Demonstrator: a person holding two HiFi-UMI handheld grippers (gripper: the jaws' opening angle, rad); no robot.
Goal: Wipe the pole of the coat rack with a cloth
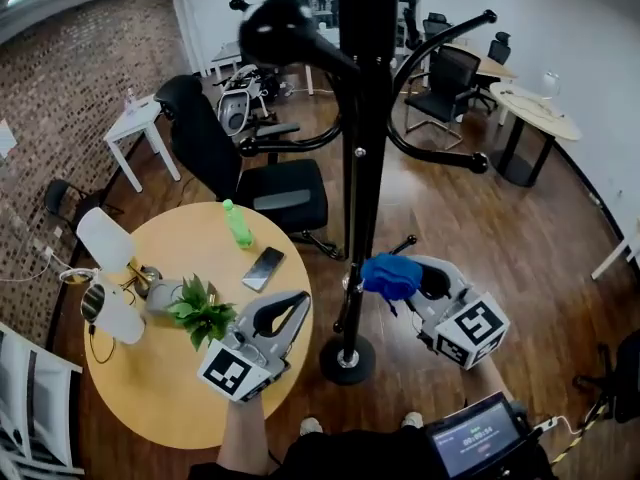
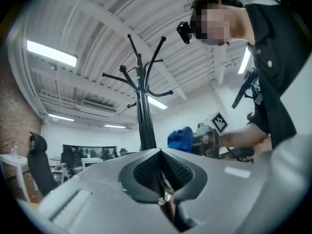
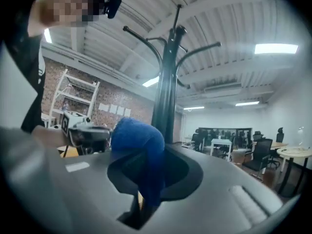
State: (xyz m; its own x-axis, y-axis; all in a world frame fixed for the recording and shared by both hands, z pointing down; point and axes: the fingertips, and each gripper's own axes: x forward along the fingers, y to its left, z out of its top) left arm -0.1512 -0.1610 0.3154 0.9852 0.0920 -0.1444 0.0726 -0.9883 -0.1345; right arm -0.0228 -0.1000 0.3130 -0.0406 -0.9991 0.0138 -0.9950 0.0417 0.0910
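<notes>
**Right gripper** [image 1: 408, 280]: the fingers are clamped on the blue cloth [image 1: 389, 275]. In the right gripper view the cloth is pinched by a fold low between the fingers. A rounded wad stands proud above and ahead of them.

**Left gripper** [image 1: 287, 311]: the fingers are closed together with nothing between them. It is held over the edge of the round worktop [image 1: 160, 408], lower left of the head view, and is apart from the rack.

**Location of task items:** the cloth is at lower centre of the head view, just beside the right flank of the black pole [image 1: 362, 168] and low down above the round base [image 1: 347, 359]. Whether the two are in contact cannot be confirmed.

**Handling assessment, cloth:** it is judged light, soft and limp, so it will fold and conform around the pole. The present hold on the gathered fold looks sound. The free wad is the part to present to the surface, which keeps the hard fingers off the finish.

**Handling assessment, pole:** it is rigid, smooth and glossy, and probably slick, so the cloth should slide readily.

**Risk:** the rack is tall on a small base. Sideways pressure may rock it, so wiping force is best directed along the pole. The left gripper is free to steady the pole if required.
</notes>
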